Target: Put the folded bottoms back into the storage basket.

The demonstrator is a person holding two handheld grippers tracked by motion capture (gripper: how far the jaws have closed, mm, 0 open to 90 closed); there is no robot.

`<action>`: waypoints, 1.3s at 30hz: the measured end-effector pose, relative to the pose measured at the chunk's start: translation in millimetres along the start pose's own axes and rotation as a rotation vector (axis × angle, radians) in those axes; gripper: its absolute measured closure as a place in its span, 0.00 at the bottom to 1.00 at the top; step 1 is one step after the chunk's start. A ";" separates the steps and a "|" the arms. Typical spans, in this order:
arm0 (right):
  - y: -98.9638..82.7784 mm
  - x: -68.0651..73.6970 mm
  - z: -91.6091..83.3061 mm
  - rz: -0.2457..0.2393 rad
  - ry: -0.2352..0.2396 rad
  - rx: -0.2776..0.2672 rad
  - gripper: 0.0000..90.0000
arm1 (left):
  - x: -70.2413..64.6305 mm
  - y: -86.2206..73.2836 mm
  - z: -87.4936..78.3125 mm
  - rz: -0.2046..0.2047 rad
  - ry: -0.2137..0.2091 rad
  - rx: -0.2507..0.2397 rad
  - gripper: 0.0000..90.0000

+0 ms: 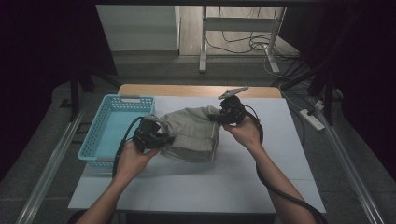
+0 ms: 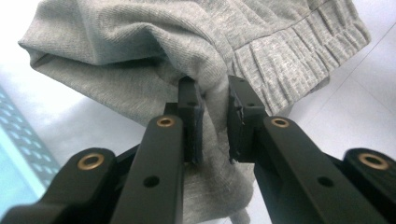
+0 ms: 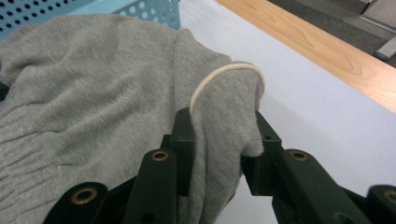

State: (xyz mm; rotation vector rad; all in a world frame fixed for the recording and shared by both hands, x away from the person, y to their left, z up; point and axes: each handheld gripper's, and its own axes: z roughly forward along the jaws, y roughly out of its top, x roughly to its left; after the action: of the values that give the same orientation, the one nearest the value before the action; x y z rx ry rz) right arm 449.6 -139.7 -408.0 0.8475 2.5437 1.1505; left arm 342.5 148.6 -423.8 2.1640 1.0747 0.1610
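The grey garment point(image 1: 194, 133) is pinched by the left gripper point(image 2: 214, 122) and right gripper point(image 3: 218, 148), its underside hidden.

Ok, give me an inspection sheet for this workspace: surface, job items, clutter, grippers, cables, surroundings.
Surface: white table top with a wooden strip along the far edge.
Job's things: grey knit garment, bunched, with a ribbed band and a pale drawstring; light blue basket at the table's left edge, beside the garment.
Clutter: nothing seen.
Grippers: left gripper shut on a fold of the garment; right gripper shut on the fabric by the drawstring.
Cables: a black cable trails from the right gripper along the forearm; loose cables on the floor beyond.
Surroundings: dark room, grey floor, table frame behind, power strip at right.
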 end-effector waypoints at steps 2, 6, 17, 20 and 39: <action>2.3 1.2 0.0 0.006 0.010 -0.006 0.77 | 1.8 1.0 -4.7 0.001 0.006 -0.007 0.85; 7.6 3.8 -1.3 0.013 0.023 -0.024 0.77 | 7.3 2.5 -16.2 -0.005 0.000 -0.023 0.85; 31.9 15.4 1.1 0.007 0.057 -0.064 0.77 | 19.6 1.5 -43.9 -0.003 0.019 -0.041 0.85; 40.1 19.1 4.9 0.001 0.061 -0.063 0.77 | 24.9 -0.6 -50.0 0.007 0.015 -0.047 0.85; 80.7 46.4 32.8 -0.039 0.099 -0.102 0.77 | 59.6 -16.0 -93.2 -0.043 0.045 -0.067 0.85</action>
State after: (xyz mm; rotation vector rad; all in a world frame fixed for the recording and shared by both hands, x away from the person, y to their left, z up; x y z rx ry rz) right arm 459.1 -49.9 -368.5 0.7314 2.5412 1.3287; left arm 333.7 249.2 -376.0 2.0847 1.1246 0.2244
